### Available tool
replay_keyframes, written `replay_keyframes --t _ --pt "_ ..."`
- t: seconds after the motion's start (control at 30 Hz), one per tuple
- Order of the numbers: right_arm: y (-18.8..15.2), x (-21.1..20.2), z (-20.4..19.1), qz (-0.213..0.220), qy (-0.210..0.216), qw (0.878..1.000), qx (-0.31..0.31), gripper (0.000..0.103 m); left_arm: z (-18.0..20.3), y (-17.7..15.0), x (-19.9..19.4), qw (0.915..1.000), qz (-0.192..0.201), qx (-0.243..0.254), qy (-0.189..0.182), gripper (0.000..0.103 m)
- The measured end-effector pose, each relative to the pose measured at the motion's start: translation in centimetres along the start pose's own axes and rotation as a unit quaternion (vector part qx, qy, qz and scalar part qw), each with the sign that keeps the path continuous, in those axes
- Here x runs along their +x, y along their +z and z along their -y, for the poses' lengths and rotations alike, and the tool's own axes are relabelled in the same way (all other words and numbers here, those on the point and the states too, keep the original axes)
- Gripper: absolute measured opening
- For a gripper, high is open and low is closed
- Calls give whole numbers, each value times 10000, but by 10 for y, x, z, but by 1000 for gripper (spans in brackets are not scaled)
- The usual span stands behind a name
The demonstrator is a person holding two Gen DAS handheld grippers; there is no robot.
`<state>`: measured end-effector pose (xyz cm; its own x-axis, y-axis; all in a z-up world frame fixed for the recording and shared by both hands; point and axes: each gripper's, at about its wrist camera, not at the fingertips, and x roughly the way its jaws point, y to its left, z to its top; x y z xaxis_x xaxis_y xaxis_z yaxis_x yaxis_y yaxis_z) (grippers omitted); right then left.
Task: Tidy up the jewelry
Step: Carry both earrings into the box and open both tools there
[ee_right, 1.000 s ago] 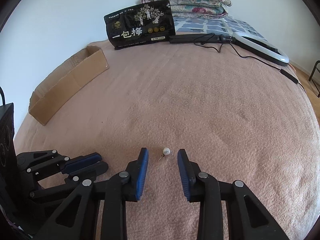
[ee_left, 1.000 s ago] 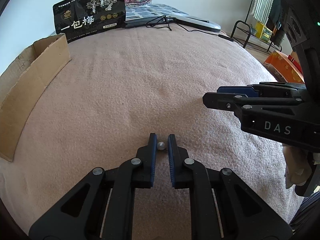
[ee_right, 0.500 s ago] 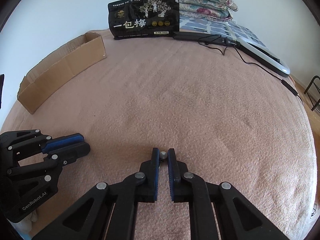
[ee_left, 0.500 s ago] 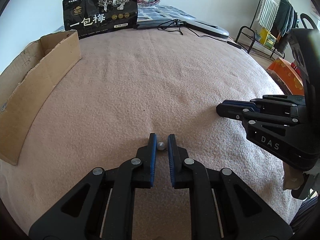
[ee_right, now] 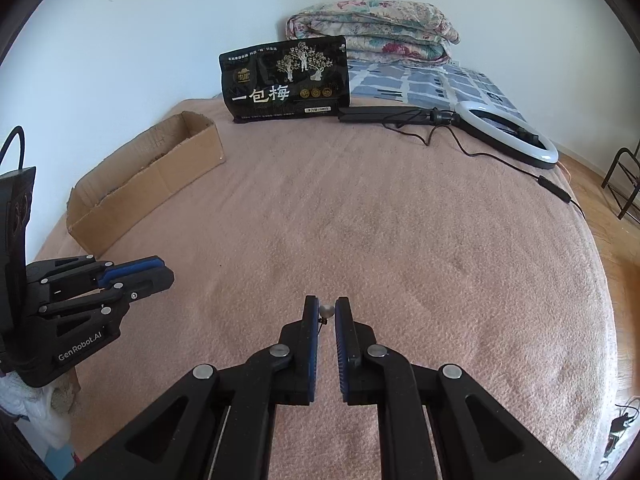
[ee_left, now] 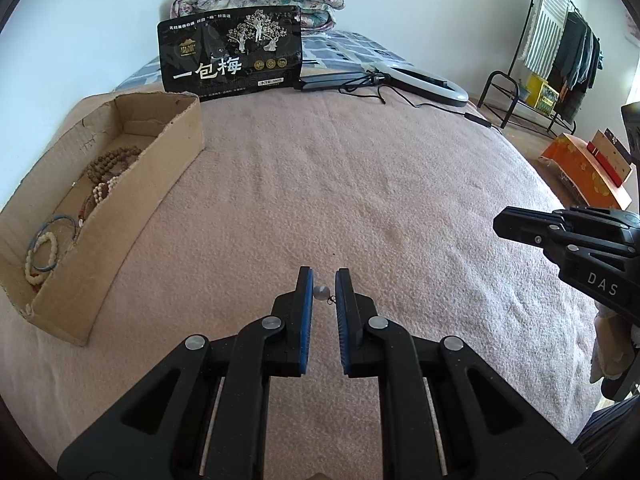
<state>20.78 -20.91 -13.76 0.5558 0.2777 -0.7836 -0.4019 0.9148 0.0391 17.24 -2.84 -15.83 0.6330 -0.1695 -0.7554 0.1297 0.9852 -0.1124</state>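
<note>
blanket [ee_left: 360, 184]: dusty pink
box [ee_left: 132, 216]: plain brown
bag [ee_left: 230, 54]: black, white characters, gold tree print
pads [ee_left: 306, 312]: blue, on black fingers
pearl [ee_right: 327, 311]: white, between pads
quilt [ee_right: 376, 28]: floral, pink and teal
ring light [ee_right: 508, 136]: white

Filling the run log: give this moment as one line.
left gripper: shut on pearl earring | right gripper: shut on pearl earring | box: holds bracelets

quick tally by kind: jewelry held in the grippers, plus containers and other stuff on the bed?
Pearl earrings: 2, one in the left gripper (left pearl earring), one in the right gripper (right pearl earring)
Cardboard boxes: 1, bead bracelets inside, too tangled to count
Black snack bags: 1
Ring lights: 1
Folded quilts: 1
Total: 6
</note>
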Motion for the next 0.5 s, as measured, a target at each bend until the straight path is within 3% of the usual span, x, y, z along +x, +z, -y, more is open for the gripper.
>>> replay_keyframes --t 0.5 --pt "36 -18 -56 329 388 9981 -339 6 -66 37 -55 9984 404 -212 324 11"
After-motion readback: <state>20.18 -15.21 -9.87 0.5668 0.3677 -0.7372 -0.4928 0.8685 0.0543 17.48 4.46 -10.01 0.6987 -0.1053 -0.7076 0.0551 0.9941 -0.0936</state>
